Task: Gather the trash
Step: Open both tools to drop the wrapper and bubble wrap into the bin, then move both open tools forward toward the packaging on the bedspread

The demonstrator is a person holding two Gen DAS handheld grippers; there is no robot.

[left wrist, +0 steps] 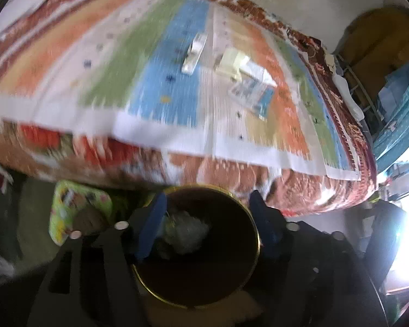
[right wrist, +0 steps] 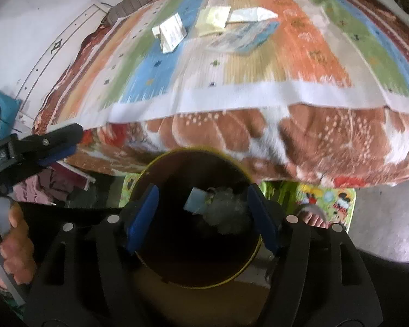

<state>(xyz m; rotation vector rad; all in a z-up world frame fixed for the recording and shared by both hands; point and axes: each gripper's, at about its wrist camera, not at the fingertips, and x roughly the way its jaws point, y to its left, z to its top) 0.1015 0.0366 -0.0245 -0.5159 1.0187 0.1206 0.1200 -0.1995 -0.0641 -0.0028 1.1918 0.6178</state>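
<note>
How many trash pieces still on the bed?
4: white wrapper on the blue stripe, yellow packet right of it, white paper and blue-white box further right. More may be hidden.

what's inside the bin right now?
In the bin: a whitish crumpled wad and a pale blue piece beside it, lying against the far wall. The rest of the interior is too dark to tell; anything beneath them is hidden.

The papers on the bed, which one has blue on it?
The flat printed packet, nearest the bed's edge. The yellowish sheet, the white sheet and the folded white piece at the left show no blue.
</note>
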